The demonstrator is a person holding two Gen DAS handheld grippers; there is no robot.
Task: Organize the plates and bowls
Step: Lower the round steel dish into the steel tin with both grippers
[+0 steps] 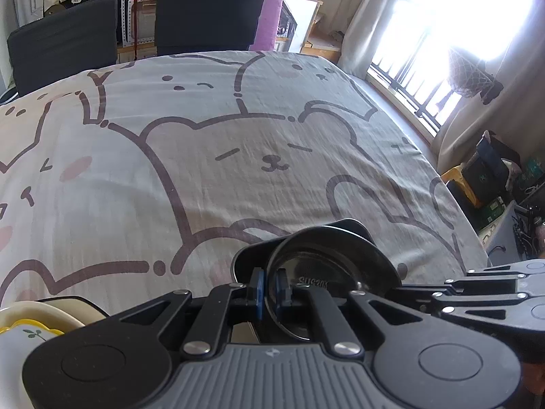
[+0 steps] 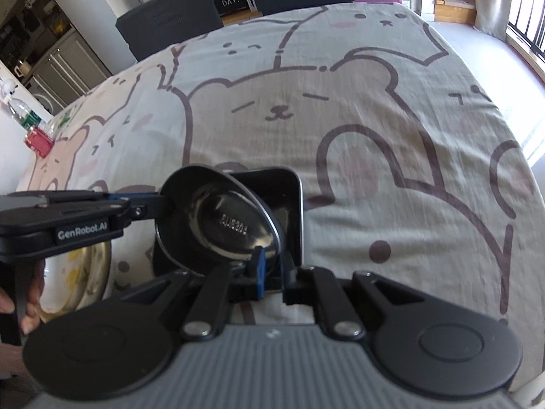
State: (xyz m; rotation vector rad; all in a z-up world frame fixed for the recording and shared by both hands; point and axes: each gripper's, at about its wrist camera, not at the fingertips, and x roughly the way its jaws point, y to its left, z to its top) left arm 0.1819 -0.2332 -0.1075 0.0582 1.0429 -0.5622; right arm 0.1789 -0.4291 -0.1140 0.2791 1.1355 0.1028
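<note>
Now, what each claw does:
Left gripper (image 1: 269, 293): its blue pads are pinched on the rim of the round metal dish (image 1: 327, 272).
Right gripper (image 2: 272, 272): its pads are pinched on the near rim of the square black plate (image 2: 293, 204). The round dish's edge sits just beside them, so I cannot tell if they touch it too.
Round metal dish (image 2: 224, 225): tilted up on its side, with its stamped bottom facing the camera. It leans partly inside the square plate.
Square black plate (image 1: 351, 225): lies on the bear tablecloth (image 1: 238, 156), near the front edge of the table.
Only the left view shows: a cream plate with a leaf picture (image 1: 30, 327) at the lower left corner, and a bright window (image 1: 460, 17) with curtains on the right.
Only the right view shows: a hand (image 2: 30, 306) on the left gripper's handle, a shiny bowl (image 2: 92, 272) under it, and a bottle (image 2: 24, 116) and red box (image 2: 37, 143) at the far left edge.
Open room: the middle and far part of the cloth is bare, up to the two dark chairs (image 1: 64, 41).
</note>
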